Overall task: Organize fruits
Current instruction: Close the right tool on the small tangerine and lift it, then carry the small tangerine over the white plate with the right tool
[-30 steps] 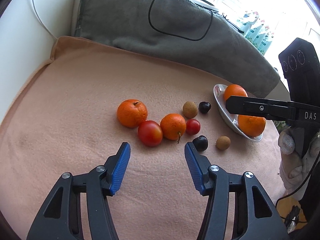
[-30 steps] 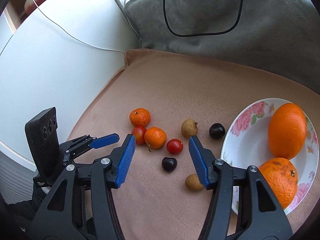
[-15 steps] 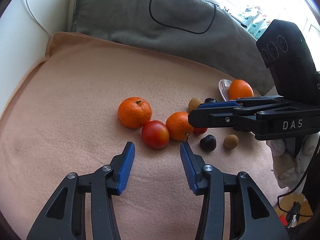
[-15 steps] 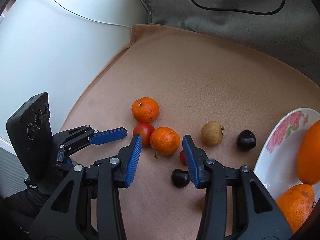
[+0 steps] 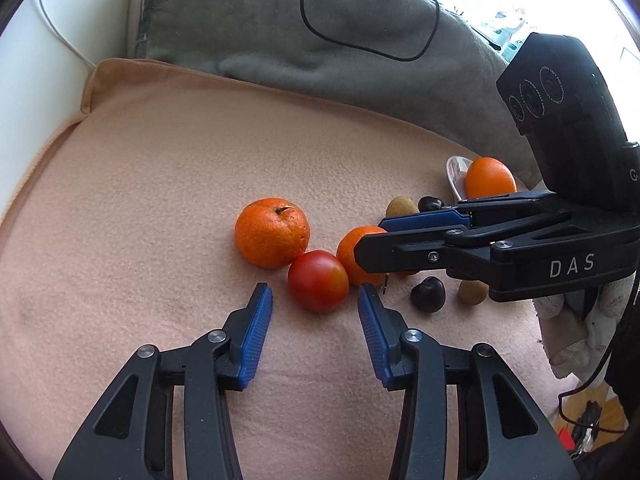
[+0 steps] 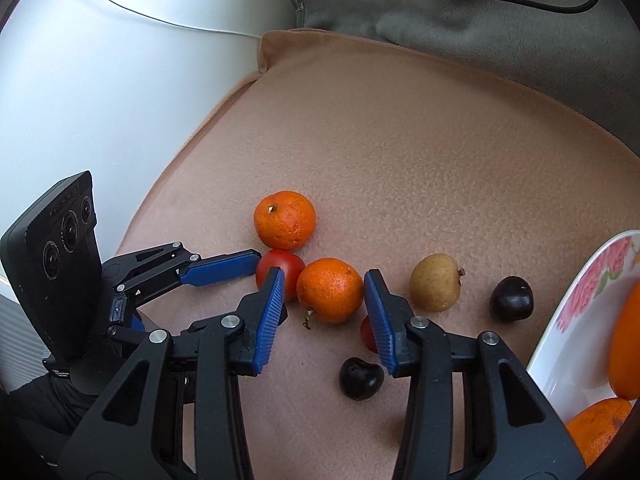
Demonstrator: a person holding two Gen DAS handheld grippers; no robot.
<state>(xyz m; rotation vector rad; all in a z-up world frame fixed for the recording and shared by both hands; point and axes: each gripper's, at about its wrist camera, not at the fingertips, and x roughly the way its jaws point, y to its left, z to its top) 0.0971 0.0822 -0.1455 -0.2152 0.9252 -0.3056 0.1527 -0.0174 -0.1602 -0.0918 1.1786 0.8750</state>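
Observation:
Loose fruit lies on a peach blanket (image 5: 160, 184). My left gripper (image 5: 315, 298) is open, its blue pads on either side of a red tomato (image 5: 318, 286), just short of it. My right gripper (image 6: 325, 280) is open around a small orange (image 6: 329, 290), also seen in the left wrist view (image 5: 356, 256). A larger orange (image 5: 272, 232) touches the tomato. A floral plate (image 6: 576, 304) at the right holds two oranges (image 6: 626, 344). A small red fruit (image 6: 367, 334) is half hidden behind my right finger.
Two dark cherries (image 6: 512, 298) (image 6: 361, 378) and two tan round fruits (image 6: 435, 288) (image 5: 473, 291) lie between the oranges and the plate. A grey cushion (image 5: 320, 28) with a black cable runs along the back. A white surface (image 6: 100, 80) borders the blanket's left edge.
Both grippers have moved forward and down toward the fruit cluster. The left now frames the tomato, and the right has swung left from the plate to frame the small orange.

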